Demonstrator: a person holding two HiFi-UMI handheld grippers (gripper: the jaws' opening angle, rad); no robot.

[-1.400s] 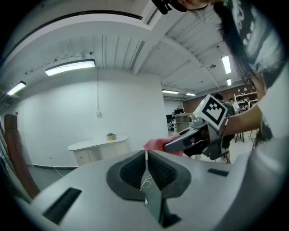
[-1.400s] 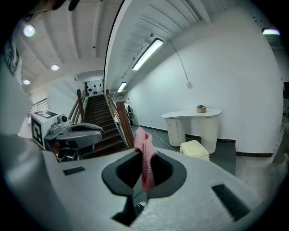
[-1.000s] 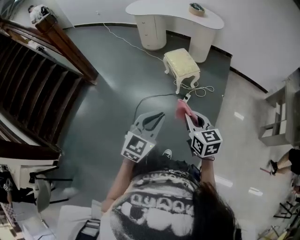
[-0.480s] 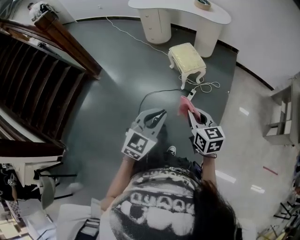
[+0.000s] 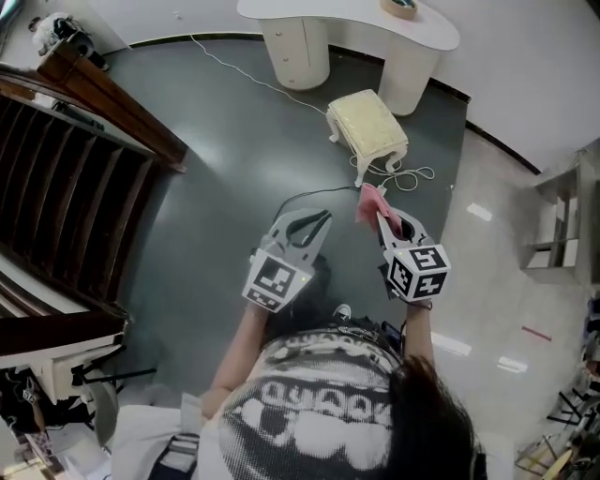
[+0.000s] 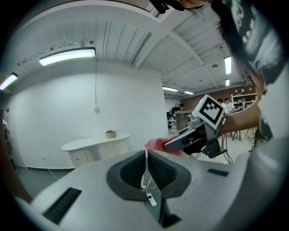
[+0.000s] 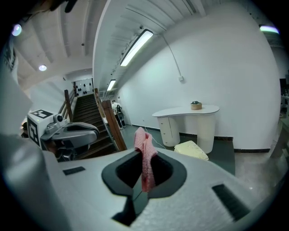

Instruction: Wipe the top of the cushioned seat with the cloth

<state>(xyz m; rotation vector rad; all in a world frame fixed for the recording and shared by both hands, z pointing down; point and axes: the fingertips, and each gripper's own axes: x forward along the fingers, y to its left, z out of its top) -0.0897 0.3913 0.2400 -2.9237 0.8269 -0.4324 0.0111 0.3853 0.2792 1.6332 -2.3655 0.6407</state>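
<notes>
A cream cushioned seat [image 5: 367,127] with curved white legs stands on the dark floor ahead of me, also low and right in the right gripper view [image 7: 191,149]. My right gripper [image 5: 382,217] is shut on a pink cloth [image 5: 370,202], which sticks up between its jaws [image 7: 144,156]. My left gripper [image 5: 314,225] is shut with nothing in it, level with the right one and to its left. Both are held in the air well short of the seat. From the left gripper view the cloth [image 6: 156,144] shows at the right gripper's tip.
A white curved desk [image 5: 349,33] with a tape roll [image 5: 399,7] stands behind the seat. White cables [image 5: 405,178] and a black cord [image 5: 298,199] lie on the floor near the seat legs. A dark wooden staircase [image 5: 66,178] fills the left. Grey shelving [image 5: 562,220] stands at right.
The view has shifted slightly as I move; the seat sits a little closer to the grippers. Both grippers stay shut, the cloth still in the right one.
</notes>
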